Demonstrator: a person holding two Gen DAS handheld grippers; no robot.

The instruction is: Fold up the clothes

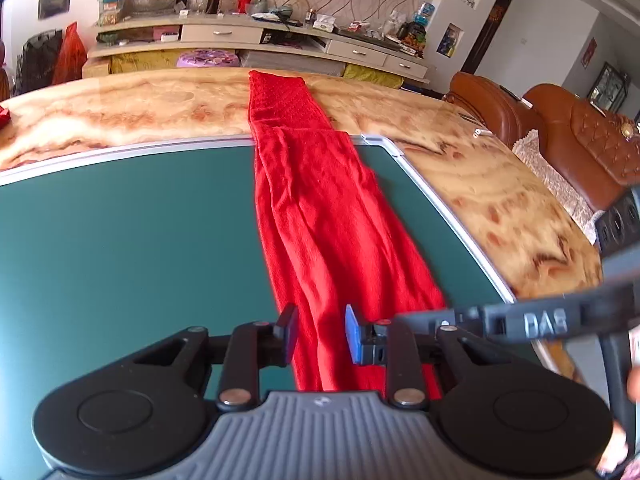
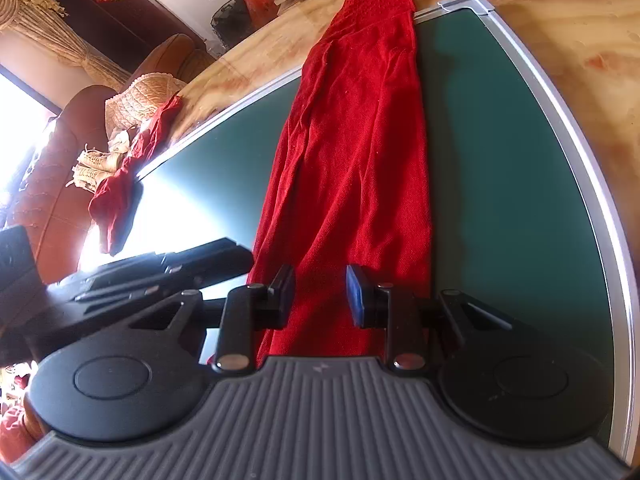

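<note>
Red garment (image 1: 320, 216) lies lengthwise on green board (image 1: 120, 240), far end on tabletop (image 1: 500, 200). Left claw (image 1: 321, 334) and right claw (image 2: 320, 295) released, straddling near end. Risk: single-layer pinch skews fold

Raised letters "DAS" stand on the black right gripper (image 1: 545, 323) seen from the left wrist.

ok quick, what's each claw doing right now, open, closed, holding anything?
Left claw: open, pads apart over the near end of the red garment, not pinching it.
Right claw: open over the same garment, nothing gripped.
</note>
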